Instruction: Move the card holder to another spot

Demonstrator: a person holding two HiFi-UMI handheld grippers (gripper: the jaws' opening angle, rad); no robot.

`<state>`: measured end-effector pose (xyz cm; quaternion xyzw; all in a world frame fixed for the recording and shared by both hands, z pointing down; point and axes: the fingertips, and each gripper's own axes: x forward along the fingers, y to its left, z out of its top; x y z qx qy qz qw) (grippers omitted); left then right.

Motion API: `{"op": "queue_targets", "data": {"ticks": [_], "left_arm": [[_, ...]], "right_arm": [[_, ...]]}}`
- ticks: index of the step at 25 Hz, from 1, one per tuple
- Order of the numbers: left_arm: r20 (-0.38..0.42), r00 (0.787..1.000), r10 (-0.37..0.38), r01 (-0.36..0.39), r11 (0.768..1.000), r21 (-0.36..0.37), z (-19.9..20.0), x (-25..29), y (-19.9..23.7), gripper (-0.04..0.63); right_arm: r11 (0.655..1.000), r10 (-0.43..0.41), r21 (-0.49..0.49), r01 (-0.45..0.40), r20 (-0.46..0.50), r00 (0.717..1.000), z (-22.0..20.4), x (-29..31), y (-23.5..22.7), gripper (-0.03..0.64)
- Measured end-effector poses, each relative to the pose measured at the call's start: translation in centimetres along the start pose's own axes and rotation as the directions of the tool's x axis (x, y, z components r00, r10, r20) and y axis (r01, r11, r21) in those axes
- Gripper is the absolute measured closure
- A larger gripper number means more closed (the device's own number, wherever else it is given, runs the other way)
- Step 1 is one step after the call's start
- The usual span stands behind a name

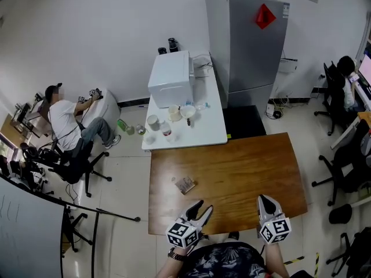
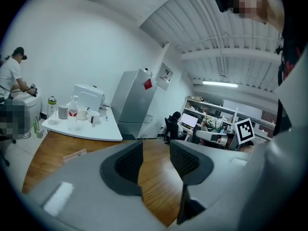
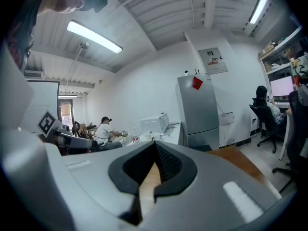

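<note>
The card holder point(image 1: 185, 185) is a small clear stand with a card in it, resting on the brown wooden table point(image 1: 243, 167) left of centre. In the left gripper view the card holder point(image 2: 74, 154) shows low at the left. My left gripper point(image 1: 201, 208) hovers over the table's near edge, a little right of the holder and nearer to me. It is open with nothing between its fingers, as the left gripper point(image 2: 156, 154) shows from its own camera. My right gripper point(image 1: 264, 199) is further right at the near edge. It is shut and empty, and the right gripper point(image 3: 155, 147) shows its tips meeting.
Behind the wooden table stands a white table point(image 1: 214, 129) with cups, bottles and a white box point(image 1: 170, 78). A grey fridge point(image 1: 249, 45) stands at the back. A person point(image 1: 66, 123) sits at the left. Office chairs point(image 1: 339, 167) are at the right.
</note>
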<state>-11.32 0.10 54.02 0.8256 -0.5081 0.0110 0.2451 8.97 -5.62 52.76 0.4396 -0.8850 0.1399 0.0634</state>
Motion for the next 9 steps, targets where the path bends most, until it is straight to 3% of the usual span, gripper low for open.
{"op": "queue_targets", "data": {"ticks": [9], "left_arm": [[-0.006, 0.999, 0.033, -0.033, 0.999, -0.003, -0.38, -0.83, 0.86, 0.423]], "right_arm": [[1.0, 0.011, 0.015, -0.011, -0.016, 1.0, -0.4, 0.38, 0.3, 0.601]]}}
